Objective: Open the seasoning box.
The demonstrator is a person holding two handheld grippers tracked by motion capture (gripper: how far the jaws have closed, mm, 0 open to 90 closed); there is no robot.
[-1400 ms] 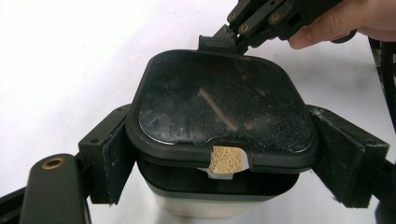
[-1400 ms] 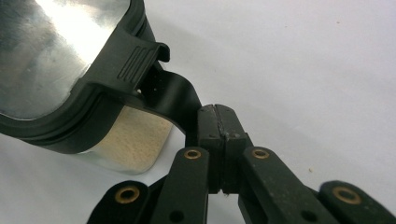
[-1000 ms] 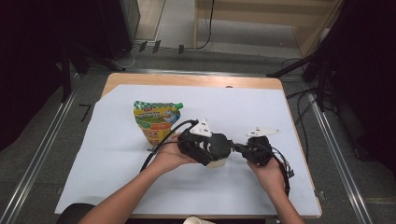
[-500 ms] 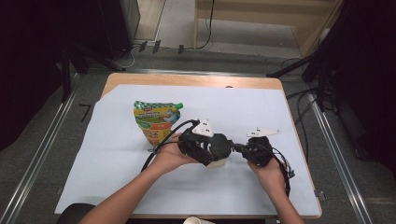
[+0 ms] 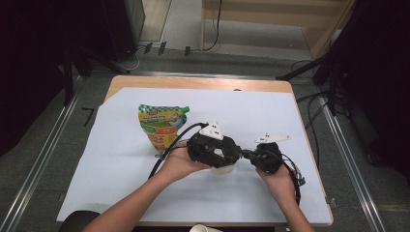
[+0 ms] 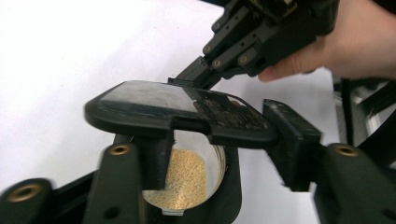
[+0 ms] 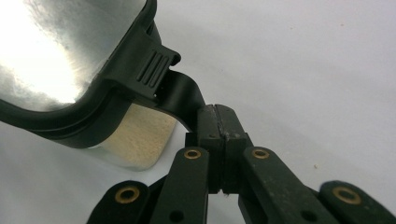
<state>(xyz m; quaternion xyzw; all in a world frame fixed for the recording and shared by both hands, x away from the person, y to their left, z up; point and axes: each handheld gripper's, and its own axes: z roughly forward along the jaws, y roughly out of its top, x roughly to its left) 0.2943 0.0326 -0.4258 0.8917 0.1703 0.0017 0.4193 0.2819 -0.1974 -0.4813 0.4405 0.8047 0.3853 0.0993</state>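
Lid (image 6: 182, 109) sits atop grain jar (image 6: 187, 179): right gripper (image 7: 217, 140) clenched on its tab for steadying; left gripper (image 6: 224, 154) just closing around lid, probably gripping.

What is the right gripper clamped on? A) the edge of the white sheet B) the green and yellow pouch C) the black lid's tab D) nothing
C: in the right gripper view the right gripper has its fingers pressed together on the tab of the black lid, which sits over the clear jar of beige grains.
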